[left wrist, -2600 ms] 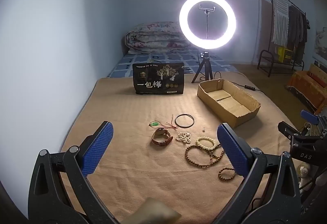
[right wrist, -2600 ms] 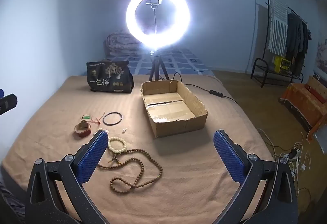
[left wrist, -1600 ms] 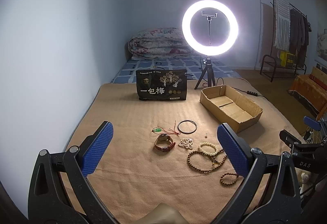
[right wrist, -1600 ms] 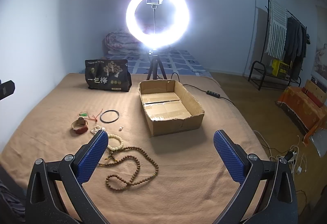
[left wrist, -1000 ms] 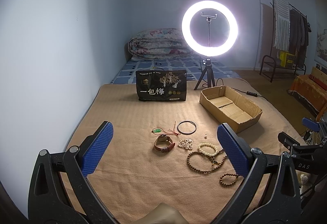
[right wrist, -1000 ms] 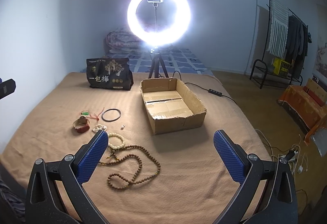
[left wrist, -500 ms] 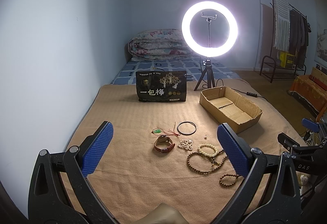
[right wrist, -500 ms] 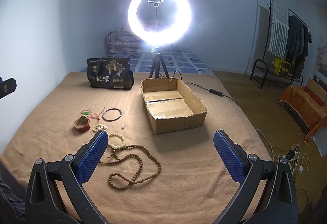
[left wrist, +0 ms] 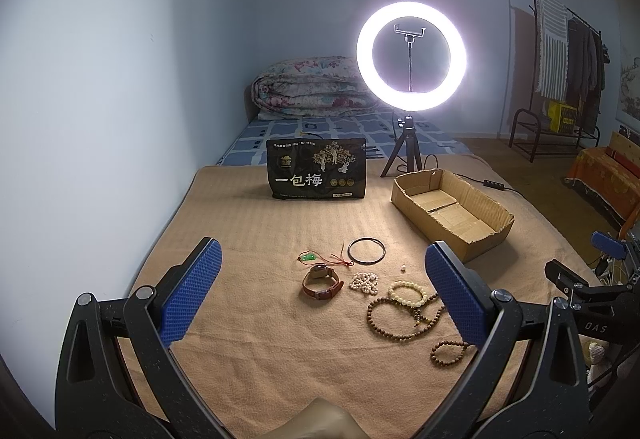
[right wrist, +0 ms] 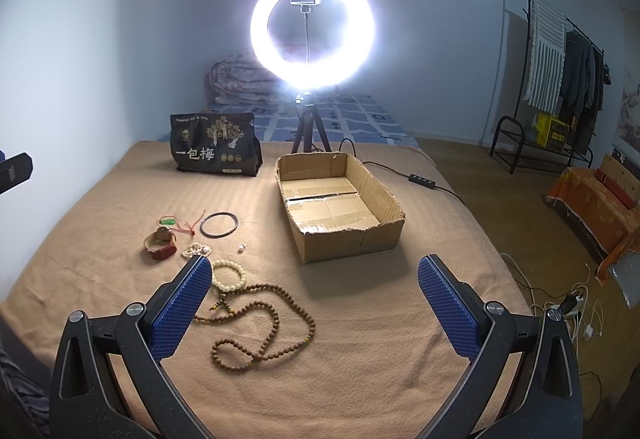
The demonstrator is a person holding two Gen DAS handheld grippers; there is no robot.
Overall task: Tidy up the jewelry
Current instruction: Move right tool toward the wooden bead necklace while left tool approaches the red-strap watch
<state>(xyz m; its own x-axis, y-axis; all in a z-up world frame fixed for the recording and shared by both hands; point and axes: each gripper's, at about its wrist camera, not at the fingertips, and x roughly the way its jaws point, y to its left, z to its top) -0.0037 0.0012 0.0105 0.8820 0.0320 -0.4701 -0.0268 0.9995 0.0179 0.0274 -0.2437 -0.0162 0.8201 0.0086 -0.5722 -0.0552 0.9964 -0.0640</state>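
Jewelry lies loose on a tan blanket: a brown-strapped watch, a green pendant on red cord, a black bangle, a white pearl cluster, a cream bead bracelet, a long brown bead strand and a small white stud. An open cardboard box stands to the right. In the right wrist view I see the strand, cream bracelet, watch, bangle and box. My left gripper is open above the jewelry. My right gripper is open and empty.
A black snack bag stands at the blanket's far side. A lit ring light on a tripod stands behind the box, its cable trailing right. A folded quilt lies beyond. A clothes rack and floor cables are at right.
Both grippers have drawn back and risen slightly since the earliest frames. The jewelry and box have not moved. Both grippers stayed open.
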